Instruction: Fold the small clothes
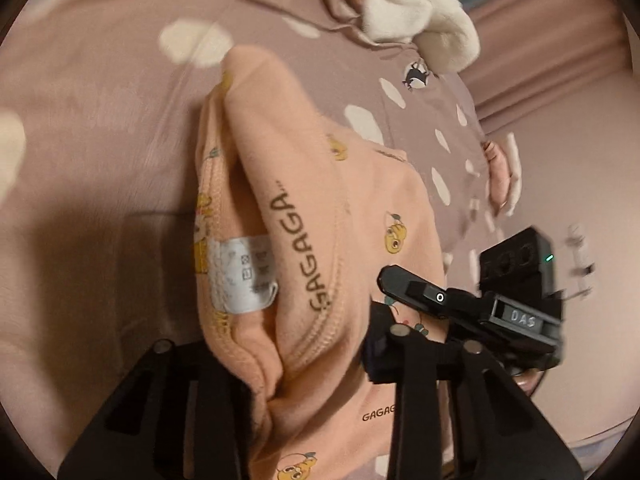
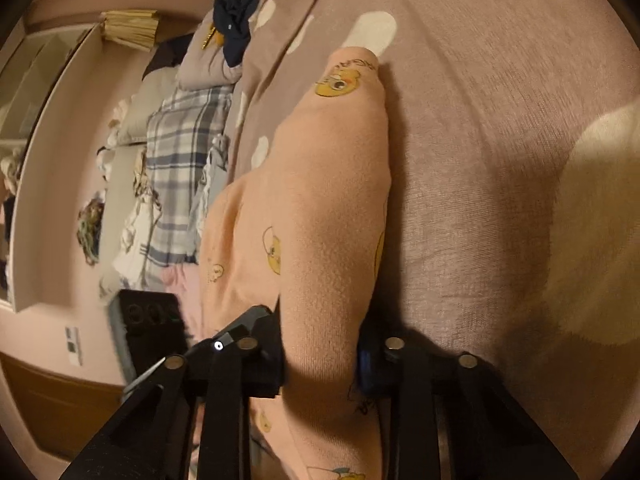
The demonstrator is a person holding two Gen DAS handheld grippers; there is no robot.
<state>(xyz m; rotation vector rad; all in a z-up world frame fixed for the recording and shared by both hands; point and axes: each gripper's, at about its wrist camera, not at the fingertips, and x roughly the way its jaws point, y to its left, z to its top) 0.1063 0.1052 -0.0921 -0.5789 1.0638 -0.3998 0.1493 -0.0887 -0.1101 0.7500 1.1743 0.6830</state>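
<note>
A small peach garment (image 1: 304,216) printed with yellow ducks and "GAGAGA" hangs over the mauve bedspread (image 1: 100,128). A white care label (image 1: 240,276) shows on its inside. My left gripper (image 1: 312,364) is shut on the garment's hemmed edge. My right gripper (image 2: 320,360) is shut on another bunched part of the same garment (image 2: 320,208), close beside the left one. The right gripper's body (image 1: 516,304) shows in the left wrist view, and the left gripper's body (image 2: 160,328) in the right wrist view.
The bedspread (image 2: 500,140) has white spots. A pile of white and dark clothes (image 1: 416,4) lies at its far end, also in the right wrist view (image 2: 236,8). A plaid cloth (image 2: 180,168) and more laundry lie beside the bed, by a white shelf (image 2: 48,160).
</note>
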